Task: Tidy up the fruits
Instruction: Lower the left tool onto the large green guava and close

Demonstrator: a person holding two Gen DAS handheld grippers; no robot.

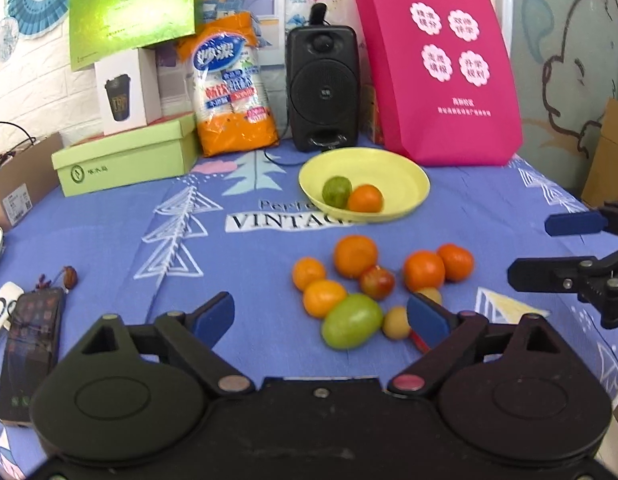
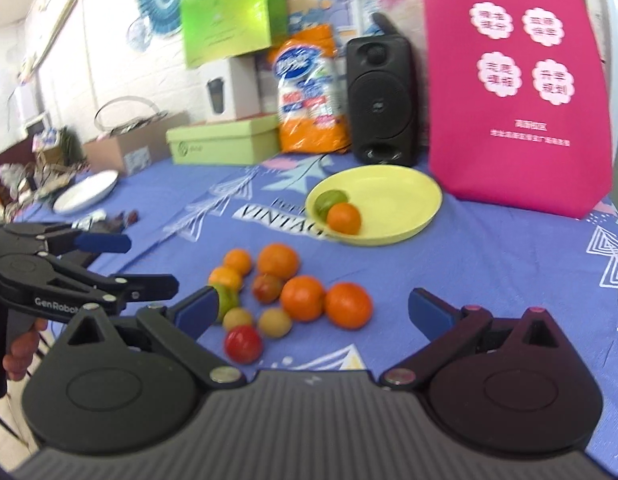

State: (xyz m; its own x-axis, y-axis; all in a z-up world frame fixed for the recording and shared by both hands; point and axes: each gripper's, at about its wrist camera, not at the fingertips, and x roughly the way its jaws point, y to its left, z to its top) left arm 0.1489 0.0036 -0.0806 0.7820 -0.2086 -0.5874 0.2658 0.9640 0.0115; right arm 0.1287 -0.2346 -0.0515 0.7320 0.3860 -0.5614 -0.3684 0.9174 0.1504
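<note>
A yellow bowl (image 1: 405,176) (image 2: 405,196) on the blue tablecloth holds a green fruit (image 1: 336,191) and an orange (image 1: 365,199). In front of it lies a cluster of several fruits: oranges (image 1: 355,256) (image 2: 347,305), a red-green apple (image 1: 376,282), a large green fruit (image 1: 351,321), small yellow fruits (image 2: 274,322) and a red tomato (image 2: 243,343). My left gripper (image 1: 323,314) is open and empty, just short of the cluster. My right gripper (image 2: 313,308) is open and empty, near the cluster's front. Each gripper shows at the edge of the other's view.
At the back stand a pink bag (image 1: 437,68), a black speaker (image 1: 322,88), an orange packet (image 1: 233,88) and green boxes (image 1: 125,156). A phone (image 1: 29,356) lies at the left. A white plate (image 2: 85,192) sits far left.
</note>
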